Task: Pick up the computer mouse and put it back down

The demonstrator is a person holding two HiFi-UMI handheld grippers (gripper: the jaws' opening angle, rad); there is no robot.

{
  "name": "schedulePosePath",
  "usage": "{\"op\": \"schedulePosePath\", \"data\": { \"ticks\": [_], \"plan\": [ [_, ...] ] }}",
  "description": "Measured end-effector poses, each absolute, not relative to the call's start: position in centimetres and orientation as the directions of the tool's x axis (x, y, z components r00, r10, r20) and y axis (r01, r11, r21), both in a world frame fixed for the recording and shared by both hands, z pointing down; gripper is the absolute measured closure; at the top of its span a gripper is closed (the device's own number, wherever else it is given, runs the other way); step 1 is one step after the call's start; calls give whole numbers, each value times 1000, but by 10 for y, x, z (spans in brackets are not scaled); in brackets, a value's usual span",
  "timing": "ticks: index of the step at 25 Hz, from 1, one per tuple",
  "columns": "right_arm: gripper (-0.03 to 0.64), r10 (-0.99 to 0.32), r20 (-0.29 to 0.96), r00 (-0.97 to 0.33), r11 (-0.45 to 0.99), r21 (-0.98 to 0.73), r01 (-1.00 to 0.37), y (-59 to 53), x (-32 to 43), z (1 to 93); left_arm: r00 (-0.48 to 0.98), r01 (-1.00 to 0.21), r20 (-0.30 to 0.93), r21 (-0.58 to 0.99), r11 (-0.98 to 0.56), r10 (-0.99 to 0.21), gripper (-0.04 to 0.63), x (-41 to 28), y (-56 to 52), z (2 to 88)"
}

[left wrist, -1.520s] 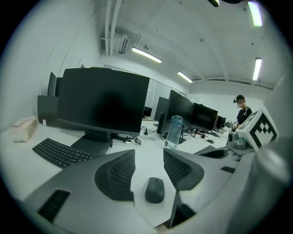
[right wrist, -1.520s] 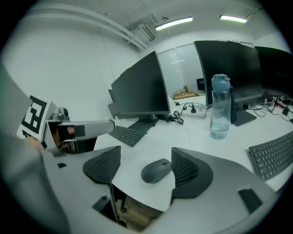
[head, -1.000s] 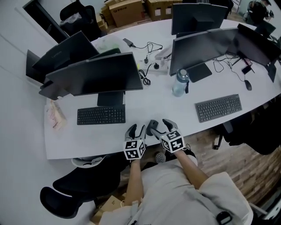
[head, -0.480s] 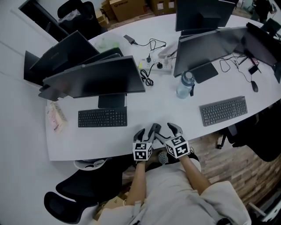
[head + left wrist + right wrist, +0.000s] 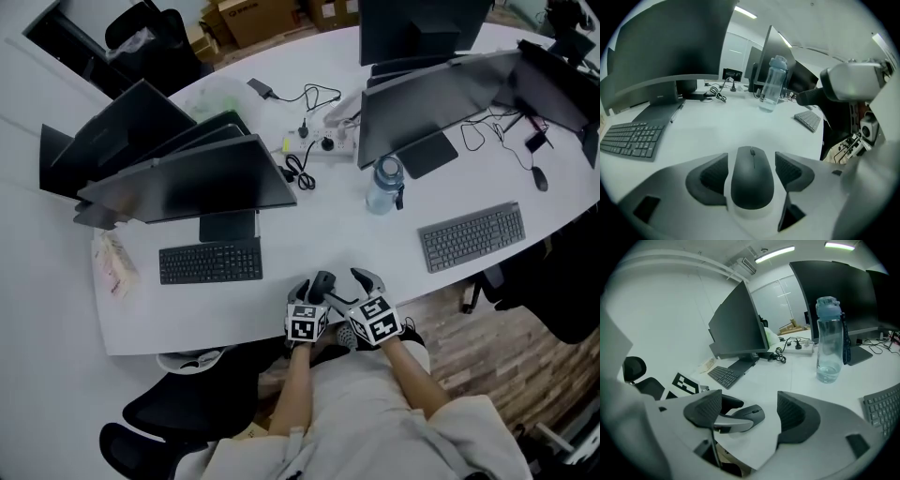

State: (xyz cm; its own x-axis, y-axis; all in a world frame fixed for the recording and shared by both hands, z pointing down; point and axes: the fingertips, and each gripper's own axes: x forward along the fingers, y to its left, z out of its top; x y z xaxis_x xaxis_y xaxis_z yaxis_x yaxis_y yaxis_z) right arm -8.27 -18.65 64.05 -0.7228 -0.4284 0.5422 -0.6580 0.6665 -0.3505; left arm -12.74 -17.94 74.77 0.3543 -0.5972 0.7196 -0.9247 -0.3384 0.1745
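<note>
Left claw wide around mouse, no grip; right claw wide, holding nothing.

Left gripper (image 5: 751, 158): jaws have just been opening and now stand wide, with the computer mouse (image 5: 751, 180) between them. There is a narrow gap at each pad, so no pad presses on it. The mouse lies flat on the white table (image 5: 281, 239), close to the near edge in front of the person. Right gripper (image 5: 750, 401): jaws have also just been opening and are spread wide, with nothing clamped. It sits just to the right of the left gripper, and the mouse and one left jaw show through its gap. Farther out, a black keyboard (image 5: 210, 262) lies under a dark monitor (image 5: 192, 183) to the left. A clear water bottle (image 5: 384, 183) stands upright beyond the grippers, and a grey keyboard (image 5: 471, 236) lies to the right.
</note>
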Motion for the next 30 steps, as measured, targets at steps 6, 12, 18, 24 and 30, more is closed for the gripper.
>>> {"op": "schedulePosePath", "data": {
  "ticks": [6, 12, 18, 24, 30],
  "plan": [
    [239, -439, 546, -714, 657, -347, -669, -190, -69, 641, 330, -928, 756, 149, -343, -565, 290, -123, -182, 766],
    [238, -459, 546, -701, 643, -340, -686, -196, -62, 638, 297, -923, 781, 87, -375, -549, 291, -121, -181, 781],
    [245, -460, 550, -697, 648, -328, -687, -191, -66, 640, 296, -918, 791, 81, -388, -536, 295, -122, -178, 780],
    [250, -464, 551, -693, 641, -331, -693, -190, -67, 638, 323, -909, 785, 101, -405, -529, 295, -121, -178, 776],
    [261, -459, 557, -692, 641, -331, -692, -187, -67, 643, 331, -913, 773, 116, -392, -542, 295, -127, -176, 773]
  ]
}}
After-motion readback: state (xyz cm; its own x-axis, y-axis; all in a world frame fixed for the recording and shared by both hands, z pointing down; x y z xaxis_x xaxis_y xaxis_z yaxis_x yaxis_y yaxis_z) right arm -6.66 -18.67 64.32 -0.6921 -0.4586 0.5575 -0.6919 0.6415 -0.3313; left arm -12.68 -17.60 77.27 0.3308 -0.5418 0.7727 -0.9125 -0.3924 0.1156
